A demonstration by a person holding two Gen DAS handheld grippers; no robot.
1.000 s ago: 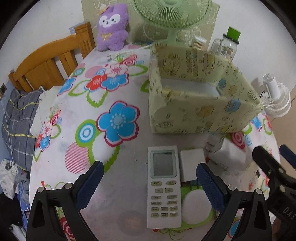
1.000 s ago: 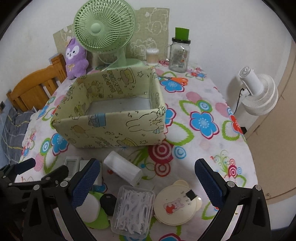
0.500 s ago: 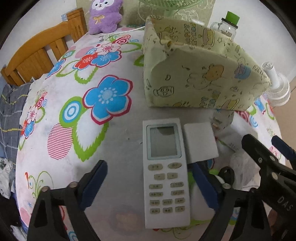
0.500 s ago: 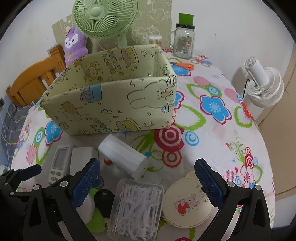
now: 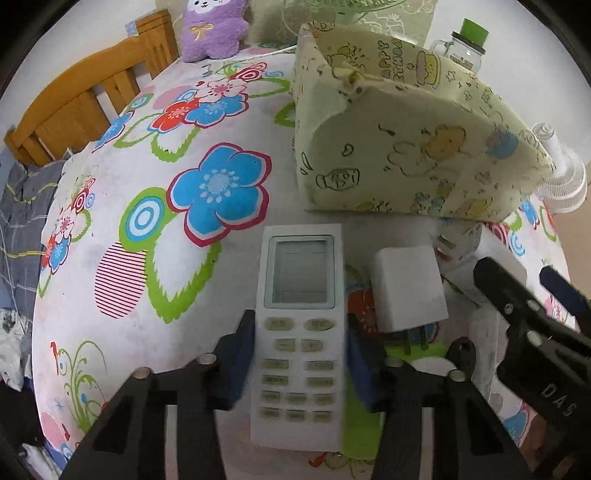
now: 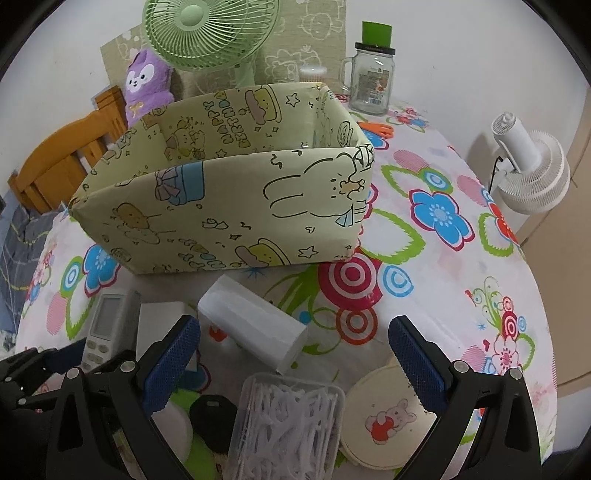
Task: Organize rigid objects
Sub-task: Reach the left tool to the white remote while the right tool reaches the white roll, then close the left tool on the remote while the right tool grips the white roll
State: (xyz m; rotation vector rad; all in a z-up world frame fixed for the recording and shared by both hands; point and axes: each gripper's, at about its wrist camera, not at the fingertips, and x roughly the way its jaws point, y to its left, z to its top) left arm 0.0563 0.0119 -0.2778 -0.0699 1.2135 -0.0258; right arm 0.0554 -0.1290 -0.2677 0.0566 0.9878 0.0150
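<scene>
Left gripper (image 5: 300, 360) pinches the white remote (image 5: 301, 332) in front of the yellow storage box (image 6: 229, 192); right gripper (image 6: 293, 363) hangs spread nearby

At the table's far edge stand a green fan (image 6: 210, 33), a purple plush (image 6: 147, 86) and a glass jar (image 6: 372, 77) — a white fan (image 6: 532, 173) sits far right.

Two low, close wrist views toward one shared storage box (image 5: 406, 147).
</scene>
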